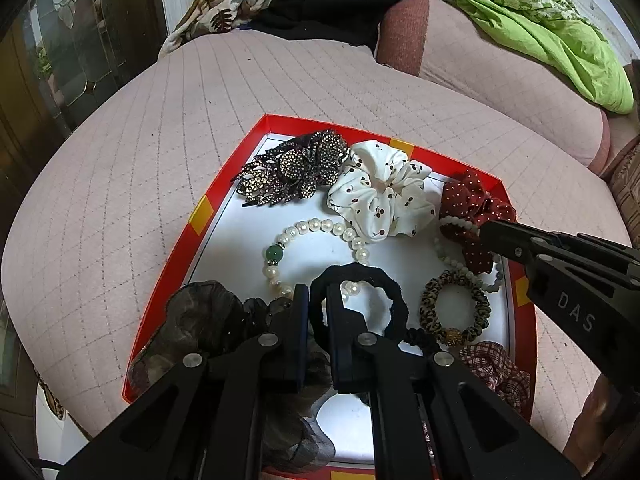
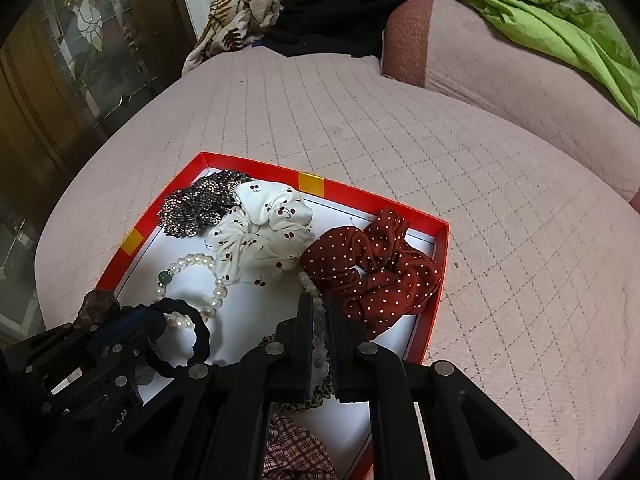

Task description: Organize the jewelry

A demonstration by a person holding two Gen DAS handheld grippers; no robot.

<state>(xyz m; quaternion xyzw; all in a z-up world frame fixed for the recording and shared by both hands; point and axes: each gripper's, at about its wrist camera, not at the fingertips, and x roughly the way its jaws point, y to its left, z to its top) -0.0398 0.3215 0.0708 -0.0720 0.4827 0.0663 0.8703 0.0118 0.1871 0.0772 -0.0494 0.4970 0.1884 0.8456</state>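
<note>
A red tray (image 1: 192, 236) with a white floor sits on a pink quilted cushion (image 1: 120, 160), and every piece of jewelry and hair accessory lies inside it. The left gripper (image 1: 318, 294) is pinching the near-left rim of a black hair tie (image 1: 394, 300), one finger inside the loop and one outside, the jaws nearly together on the band. That tie lies over the near end of a pearl bracelet (image 1: 316, 226) with a green bead, so lifting it could drag the bracelet along or flick it across the tray. The right gripper (image 2: 318, 312) is closed on a strand of pale beads (image 2: 319, 332) that runs under the edge of a red dotted scrunchie (image 2: 372, 268); a pull here could snag that fabric and haul it over the near-right wall, or strain the strand. A leopard-print tie (image 1: 454, 308) sits just beside those beads and might shift too. At the far side rest a sparkly hair clip (image 1: 292, 168) and a white cherry-print scrunchie (image 1: 380, 188), touching each other. A sheer brown scrunchie (image 1: 200, 320) lies at the near left and a plaid one (image 1: 496, 368) at the near right. With both tools working close together, the two could bump if either swings inward.
</note>
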